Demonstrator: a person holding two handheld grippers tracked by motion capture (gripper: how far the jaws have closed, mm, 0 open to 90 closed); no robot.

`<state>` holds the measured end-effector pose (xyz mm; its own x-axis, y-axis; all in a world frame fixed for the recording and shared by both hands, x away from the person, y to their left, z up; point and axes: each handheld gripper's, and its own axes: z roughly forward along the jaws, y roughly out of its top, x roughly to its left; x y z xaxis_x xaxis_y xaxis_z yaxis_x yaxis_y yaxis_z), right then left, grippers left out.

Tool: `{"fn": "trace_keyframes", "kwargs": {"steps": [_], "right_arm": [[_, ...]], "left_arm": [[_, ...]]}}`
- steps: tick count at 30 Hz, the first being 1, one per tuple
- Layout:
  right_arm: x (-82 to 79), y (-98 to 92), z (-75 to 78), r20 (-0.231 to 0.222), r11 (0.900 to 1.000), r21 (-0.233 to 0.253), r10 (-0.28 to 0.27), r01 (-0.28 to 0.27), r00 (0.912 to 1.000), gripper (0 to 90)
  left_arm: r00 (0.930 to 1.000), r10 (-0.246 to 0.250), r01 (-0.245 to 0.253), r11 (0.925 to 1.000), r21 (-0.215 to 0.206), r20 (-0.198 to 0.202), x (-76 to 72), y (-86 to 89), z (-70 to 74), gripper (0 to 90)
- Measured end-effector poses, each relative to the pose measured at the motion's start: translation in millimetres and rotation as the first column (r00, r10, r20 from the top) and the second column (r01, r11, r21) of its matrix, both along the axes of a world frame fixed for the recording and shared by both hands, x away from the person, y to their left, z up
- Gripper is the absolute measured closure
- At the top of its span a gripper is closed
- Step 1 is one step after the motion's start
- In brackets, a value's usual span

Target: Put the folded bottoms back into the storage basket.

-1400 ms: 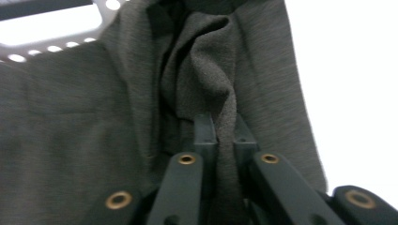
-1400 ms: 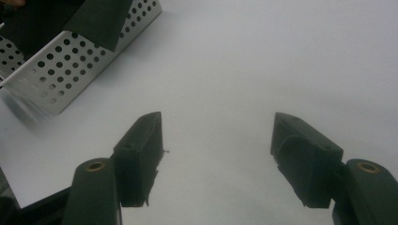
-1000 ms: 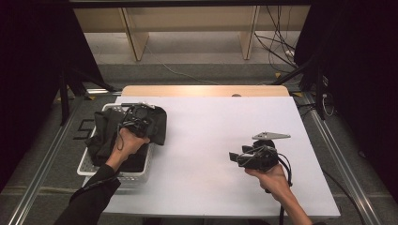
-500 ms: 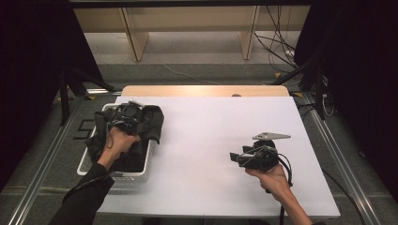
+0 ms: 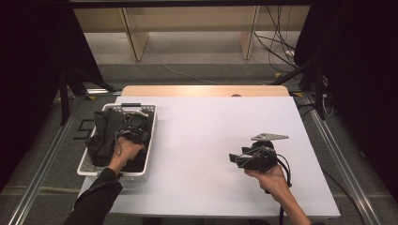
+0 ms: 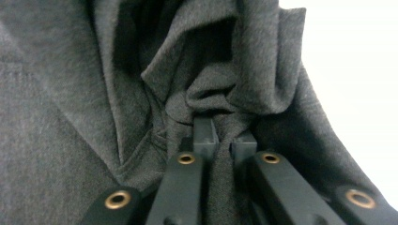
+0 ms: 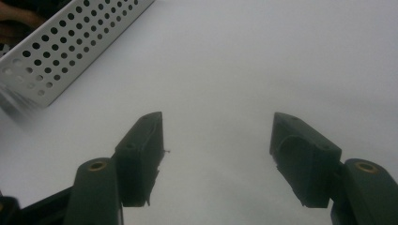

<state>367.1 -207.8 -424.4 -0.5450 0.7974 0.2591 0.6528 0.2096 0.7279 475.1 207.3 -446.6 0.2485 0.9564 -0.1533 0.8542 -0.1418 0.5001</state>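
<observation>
Your left gripper (image 5: 133, 132) is clamped on a bunched fold of the dark grey garment (image 5: 107, 136), which lies heaped in the white basket (image 5: 151, 140) at the left edge of the table (image 5: 197, 140); part of it drapes over the basket's far left rim. In the left gripper view the jaws stand nearly together with a pinch of the cloth (image 6: 209, 101) gathered between them. Expect it to handle as soft, limp and light (a knit, fleecy weave by the look of it, matte and finely napped): it will sag and trail from whatever point you hold, and it may catch on the rim as it comes up. A thick fold like the one you have is a sound hold; a single thin layer would be likelier to slip. The basket is stiff, with perforated walls and a rounded rim. Your right gripper (image 7: 216, 154) hangs over the bare, smooth white tabletop, jaws spread wide and holding nothing, well apart from the basket.
</observation>
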Motion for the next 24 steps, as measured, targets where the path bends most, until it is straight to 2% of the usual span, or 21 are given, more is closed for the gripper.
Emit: {"fn": "trace_keyframes", "kwargs": {"steps": [2,6,8,10,14,16,19,22,24], "right_arm": [[-0.1,-1.2,0.5,0.0,1.0,0.002,-0.001,0.001,1.0,36.3],[0.9,-3.1,0.0,-0.001,1.0,0.005,-0.007,0.007,1.0,36.2],[1.0,-3.3,-0.4,-0.001,1.0,0.003,-0.009,0.009,1.0,36.2],[0.7,-2.8,-0.4,-0.001,1.0,0.002,-0.007,0.007,1.0,36.2],[0.6,-1.3,-0.5,-0.002,1.0,0.0,-0.005,0.005,1.0,36.2],[0.3,-0.9,-0.5,-0.003,1.0,-0.002,-0.003,0.003,1.0,36.2],[-0.2,-1.6,0.3,-0.001,1.0,0.001,-0.004,0.004,1.0,36.2],[-0.2,-2.9,0.7,0.002,1.0,0.003,-0.007,0.007,1.0,36.2],[-0.4,-3.2,0.9,0.003,1.0,0.003,-0.008,0.008,1.0,36.3]], "left_arm": [[0.9999,0.011,-0.011,0.999,-0.043,0.011,-3.5,5.4,5.6,73.3],[0.9982,0.028,-0.026,0.9986,-0.046,0.053,-13.1,16.2,23.9,50.8],[0.9967,0.022,-0.016,0.9974,-0.07,0.078,-18.8,20.1,34.0,49.9],[0.9919,0.025,-0.013,0.9955,-0.094,0.125,-25.9,20.3,45.7,48.9],[0.9868,0.007,0.008,0.9957,-0.093,0.162,-31.7,7.6,57.4,41.6],[0.9861,-0.016,0.029,0.9968,-0.075,0.165,-32.5,-4.0,59.5,37.2],[0.9855,-0.037,0.038,0.9992,-0.007,0.165,-30.6,-22.7,57.6,31.0],[0.9907,-0.062,0.056,0.9971,0.052,0.121,-25.1,-36.1,50.6,30.4],[0.9926,-0.073,0.063,0.9928,0.101,0.098,-22.0,-41.3,45.8,35.5]]}}
